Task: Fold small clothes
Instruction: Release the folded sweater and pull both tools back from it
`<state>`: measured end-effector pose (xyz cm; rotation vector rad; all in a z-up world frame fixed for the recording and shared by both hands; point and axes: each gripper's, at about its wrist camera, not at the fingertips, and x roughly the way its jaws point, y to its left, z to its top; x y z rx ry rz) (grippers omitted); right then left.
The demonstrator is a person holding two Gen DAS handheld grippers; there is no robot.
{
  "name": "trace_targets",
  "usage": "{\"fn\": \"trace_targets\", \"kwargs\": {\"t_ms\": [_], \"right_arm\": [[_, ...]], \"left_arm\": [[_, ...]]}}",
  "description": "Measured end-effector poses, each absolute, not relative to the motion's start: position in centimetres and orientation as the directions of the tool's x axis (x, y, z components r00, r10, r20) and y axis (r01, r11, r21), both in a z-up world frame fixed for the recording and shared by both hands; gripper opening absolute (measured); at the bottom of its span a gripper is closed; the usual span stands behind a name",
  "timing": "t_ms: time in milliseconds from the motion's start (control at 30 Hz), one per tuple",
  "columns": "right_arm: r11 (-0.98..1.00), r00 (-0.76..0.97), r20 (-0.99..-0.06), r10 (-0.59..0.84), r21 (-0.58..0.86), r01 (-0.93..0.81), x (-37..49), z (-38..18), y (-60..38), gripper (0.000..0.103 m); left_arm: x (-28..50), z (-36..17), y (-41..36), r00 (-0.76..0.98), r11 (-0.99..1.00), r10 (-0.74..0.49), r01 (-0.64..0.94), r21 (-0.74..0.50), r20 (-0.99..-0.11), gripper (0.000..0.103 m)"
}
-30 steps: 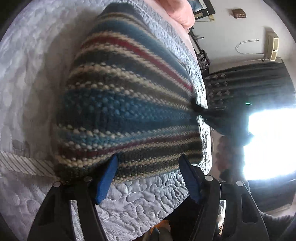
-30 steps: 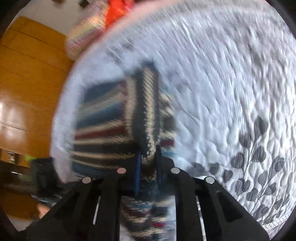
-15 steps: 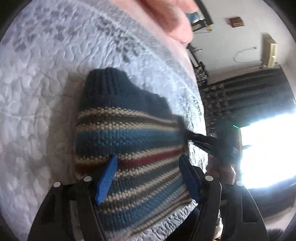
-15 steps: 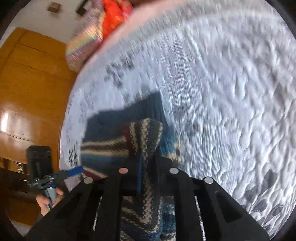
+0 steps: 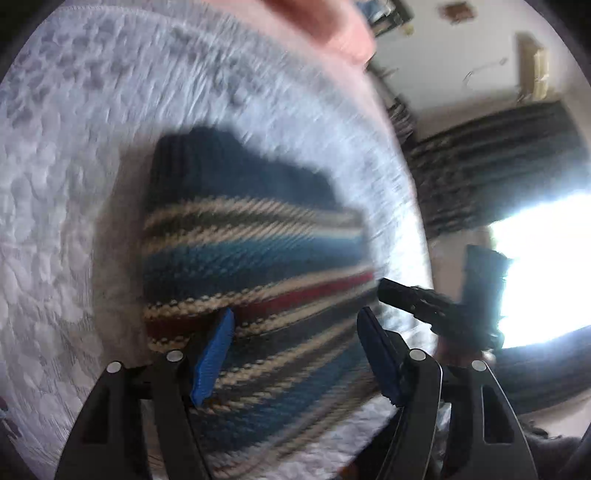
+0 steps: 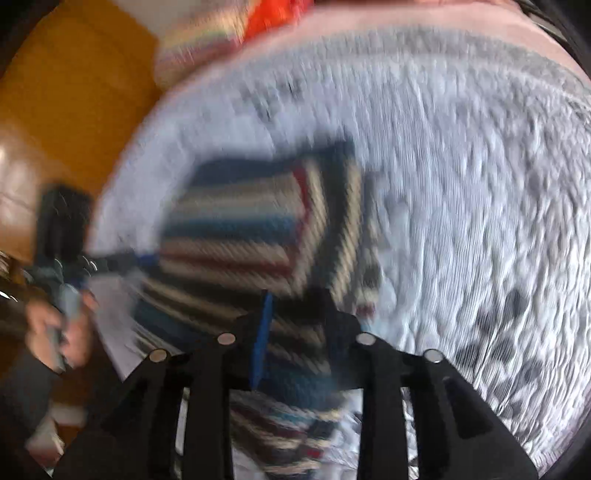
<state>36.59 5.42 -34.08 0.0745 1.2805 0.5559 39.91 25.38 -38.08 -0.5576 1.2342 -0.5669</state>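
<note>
A striped knit sweater (image 5: 255,266), banded in navy, teal, cream and dark red, lies on a pale quilted bedspread (image 5: 55,206) that covers a bed. In the left wrist view the left tongs (image 5: 295,325) hover over the near part of the garment with their blue-padded fingers (image 5: 212,354) spread wide apart and nothing between them, so they are released; the knit runs beneath the gap without being pinched. The sweater's dark ribbed edge points away from this camera, toward the far side of the bed, and a pink cover (image 5: 332,22) shows beyond the quilt's border. At the right of the same view the right tongs (image 5: 388,290) reach in beside the sweater's edge, dark against a bright window (image 5: 546,266) flanked by dark curtains (image 5: 491,162). In the right wrist view, which is heavily blurred, the right tongs (image 6: 295,310) are clenched on a fold of the sweater (image 6: 236,229): a raised strip of striped knit runs between the narrow fingers and hangs below them. The rest of the garment lies flat on the bedspread (image 6: 461,184), with one panel turned so its stripes run crosswise to the others. At the left edge a hand (image 6: 55,332) grips the left tongs (image 6: 147,256), whose blue tips sit at the sweater's side. An orange wooden wardrobe (image 6: 66,103) stands behind.
</note>
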Motion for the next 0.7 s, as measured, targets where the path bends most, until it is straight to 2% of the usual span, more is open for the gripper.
{"fn": "trace_targets", "kwargs": {"t_ms": [133,233,300,400,467,533,667,700], "right_arm": [[0.883,0.191,-0.902,0.387,0.303,-0.357,35.9,-33.9,5.5,0.023],[0.877,0.240,-0.882,0.406,0.302,-0.372,34.1,-31.0,5.5,0.025],[0.866,0.240,-0.880,0.410,0.293,-0.405,32.6,-30.3,5.8,0.025],[0.870,0.195,-0.913,0.358,0.251,-0.424,31.2,-32.6,6.8,0.022],[0.879,0.210,-0.927,0.311,0.196,-0.435,30.7,-34.2,7.1,0.022],[0.886,0.224,-0.924,0.311,0.197,-0.420,30.3,-33.1,7.2,0.022],[0.885,0.285,-0.893,0.347,0.211,-0.415,27.6,-29.5,6.7,0.022],[0.887,0.293,-0.893,0.342,0.204,-0.415,26.7,-29.2,6.5,0.021]], "left_arm": [[39.6,-37.4,24.7,0.247,0.768,-0.635,0.097,-0.633,-0.732,0.069],[37.5,-34.2,25.0,0.275,0.718,-0.692,0.165,-0.677,-0.667,0.069],[35.9,-33.6,25.0,0.281,0.727,-0.684,0.195,-0.658,-0.673,0.069],[35.1,-36.9,24.7,0.237,0.791,-0.611,0.152,-0.592,-0.755,0.069],[35.1,-38.5,24.5,0.243,0.801,-0.598,0.148,-0.580,-0.764,0.068],[34.9,-37.9,24.4,0.272,0.805,-0.591,0.133,-0.578,-0.760,0.069],[31.4,-35.0,25.5,0.314,0.750,-0.656,0.163,-0.642,-0.687,0.070],[30.2,-35.2,25.8,0.323,0.760,-0.643,0.158,-0.630,-0.695,0.070]]}}
